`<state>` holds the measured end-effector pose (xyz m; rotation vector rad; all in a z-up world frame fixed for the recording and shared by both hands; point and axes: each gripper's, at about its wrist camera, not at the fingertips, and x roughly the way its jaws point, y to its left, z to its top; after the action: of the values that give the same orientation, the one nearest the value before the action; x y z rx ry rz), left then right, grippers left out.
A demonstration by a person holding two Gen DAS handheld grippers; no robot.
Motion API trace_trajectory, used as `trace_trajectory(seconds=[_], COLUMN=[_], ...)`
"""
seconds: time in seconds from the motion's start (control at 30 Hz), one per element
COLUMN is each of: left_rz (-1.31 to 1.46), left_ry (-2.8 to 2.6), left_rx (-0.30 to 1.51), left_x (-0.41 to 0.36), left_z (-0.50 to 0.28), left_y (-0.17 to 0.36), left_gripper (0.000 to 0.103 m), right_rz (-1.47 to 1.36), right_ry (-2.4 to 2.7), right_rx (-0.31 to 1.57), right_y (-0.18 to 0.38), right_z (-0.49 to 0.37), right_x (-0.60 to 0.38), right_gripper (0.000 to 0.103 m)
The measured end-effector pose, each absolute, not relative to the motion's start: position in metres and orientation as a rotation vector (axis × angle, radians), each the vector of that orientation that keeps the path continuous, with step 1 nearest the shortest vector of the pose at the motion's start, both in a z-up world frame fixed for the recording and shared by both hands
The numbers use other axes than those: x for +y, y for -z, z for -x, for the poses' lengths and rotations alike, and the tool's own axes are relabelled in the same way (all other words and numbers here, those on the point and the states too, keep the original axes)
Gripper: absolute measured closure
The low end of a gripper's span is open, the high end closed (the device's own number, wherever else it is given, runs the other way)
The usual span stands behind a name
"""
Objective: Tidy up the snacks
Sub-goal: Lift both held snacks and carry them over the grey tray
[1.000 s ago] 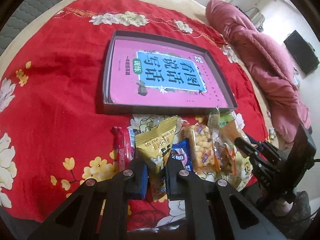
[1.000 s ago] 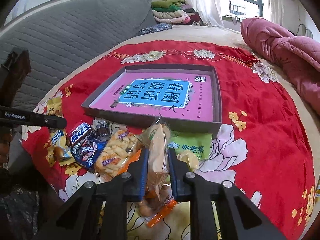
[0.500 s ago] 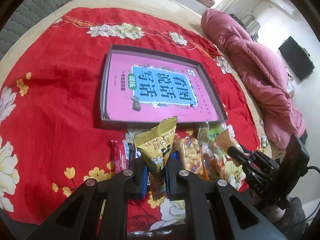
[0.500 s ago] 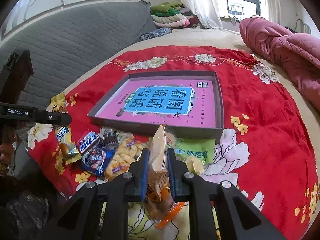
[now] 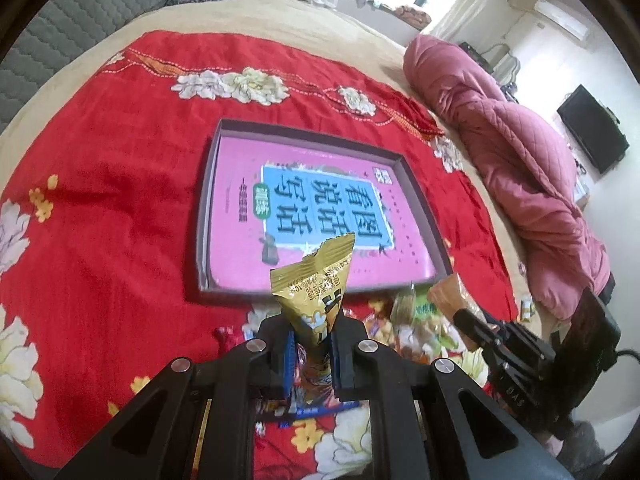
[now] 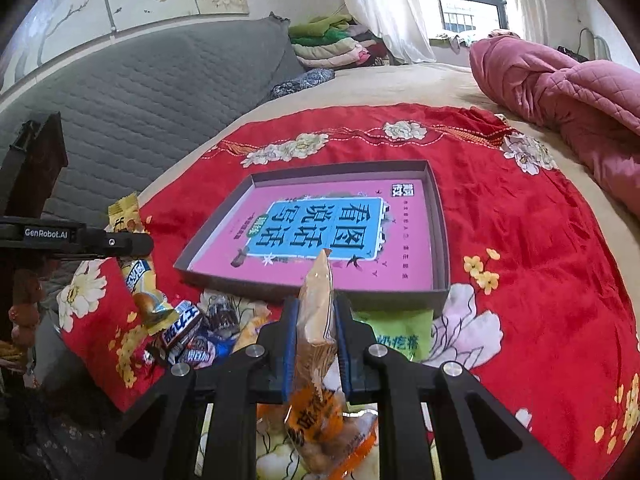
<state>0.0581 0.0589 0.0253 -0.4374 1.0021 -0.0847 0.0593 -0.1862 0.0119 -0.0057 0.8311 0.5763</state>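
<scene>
Each hand-held gripper is clamped on a snack: left (image 5: 311, 354) on a gold packet (image 5: 316, 288), right (image 6: 316, 344) on an orange packet (image 6: 316, 320); both should clear the tray (image 6: 438, 216) wall before release.

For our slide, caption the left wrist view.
Left tongs grip a gold snack packet before the shallow box.

A pink quilt (image 5: 520, 160) lies bunched beside the red floral cloth (image 5: 100, 200).
</scene>
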Motion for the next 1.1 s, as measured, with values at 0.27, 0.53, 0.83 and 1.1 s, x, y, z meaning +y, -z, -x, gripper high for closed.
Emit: trace_trajectory(seconds=[0.27,0.53,0.83,1.1], left_rz=[0.434,0.432,0.426,0.439], left_ry=[0.076,0.033,0.011,-0.003], left_rx=[0.975,0.958,0.961,0.961], left_x=[0.060,0.063,0.066,0.075], left_z=[-0.086,-0.109,-0.123,-0.133], left_y=[-0.030,-0.024,-0.012,0.000], left_gripper=[0.090,0.090,0.090,0.090], right_rz=[-0.020,-0.061,-0.010,-0.004], right_ry=[-0.538,-0.471,-0.421,-0.390], right_rx=[0.824,0.827,0.802,0.822], right_y=[-0.012,-0.006,-0.007,0.000], right_z=[-0.076,-0.097,-0.111,-0.124], right_x=[-0.186,-0.191,-0.184,-0.178], right_gripper=[0.085,0.085,0.085,0.085])
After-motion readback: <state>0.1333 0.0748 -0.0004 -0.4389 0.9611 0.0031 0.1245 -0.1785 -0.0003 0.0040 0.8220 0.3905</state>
